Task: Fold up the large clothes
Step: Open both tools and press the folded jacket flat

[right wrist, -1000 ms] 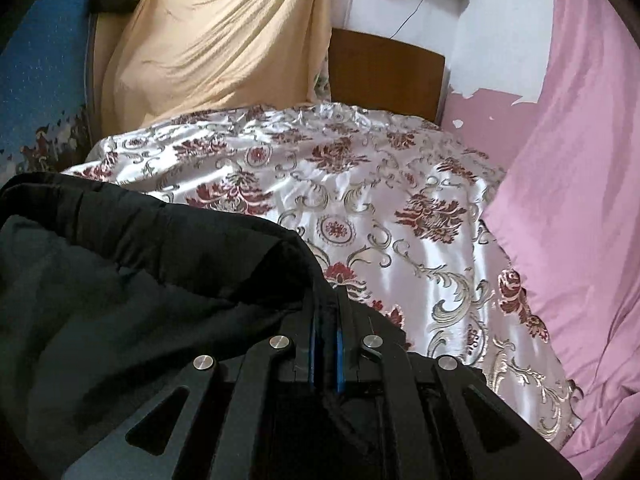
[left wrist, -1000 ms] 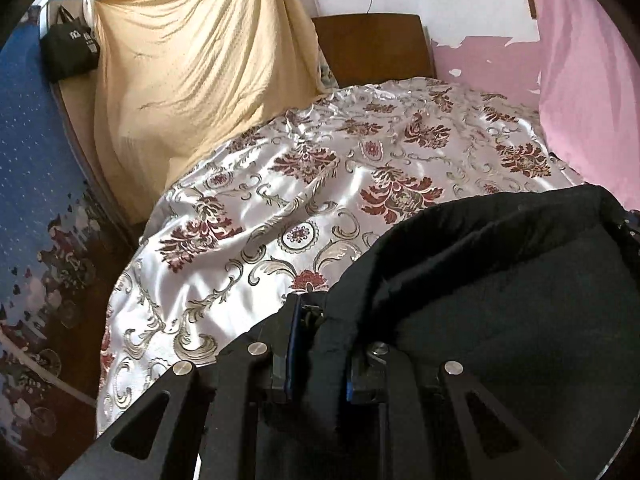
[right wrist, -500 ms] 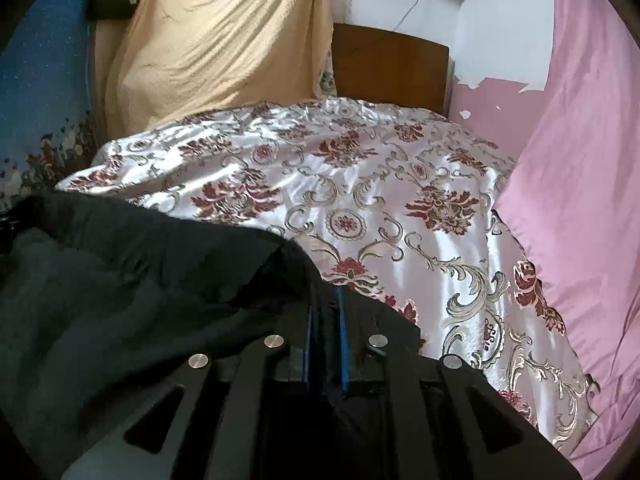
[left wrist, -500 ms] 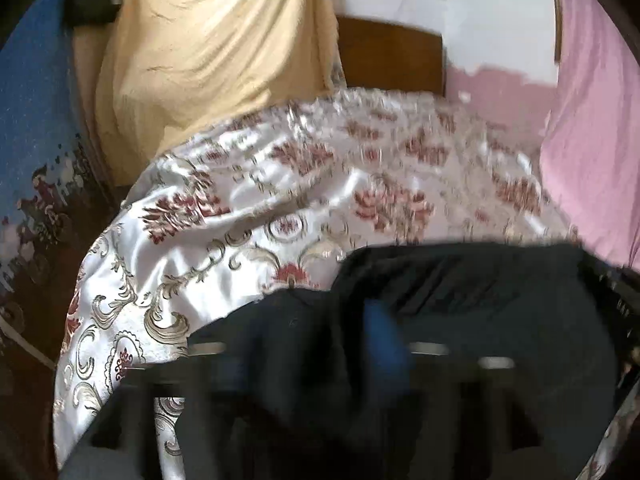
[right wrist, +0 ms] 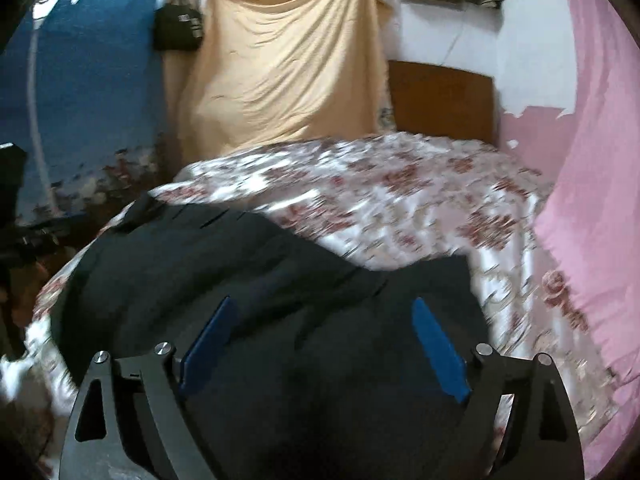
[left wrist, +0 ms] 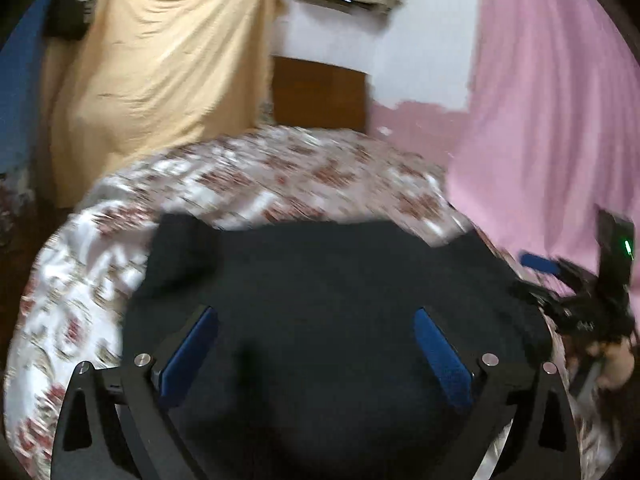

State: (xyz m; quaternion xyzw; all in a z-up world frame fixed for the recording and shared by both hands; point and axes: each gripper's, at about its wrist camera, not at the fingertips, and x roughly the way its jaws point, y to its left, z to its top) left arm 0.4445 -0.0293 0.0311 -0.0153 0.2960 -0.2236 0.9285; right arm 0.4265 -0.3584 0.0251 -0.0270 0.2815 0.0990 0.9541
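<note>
A large black garment (left wrist: 328,280) lies spread on the bed's floral satin cover (left wrist: 280,184); it also shows in the right wrist view (right wrist: 248,272). My left gripper (left wrist: 316,320) is open, its blue pads wide apart above the garment's near part, holding nothing. My right gripper (right wrist: 322,312) is open too, pads wide apart over the garment's near right part. The right gripper also shows at the right edge of the left wrist view (left wrist: 576,292). Both views are motion-blurred.
A pink curtain (right wrist: 592,160) hangs along the bed's right side. A tan sheet (right wrist: 288,72) and a wooden headboard (right wrist: 440,100) stand at the far end. A blue wall (right wrist: 88,92) and a black bag (right wrist: 178,28) are at the left.
Both grippers were shut on the black garment's edge. They have let go, opened wide and lifted back, and the garment now lies flat on the bed.
</note>
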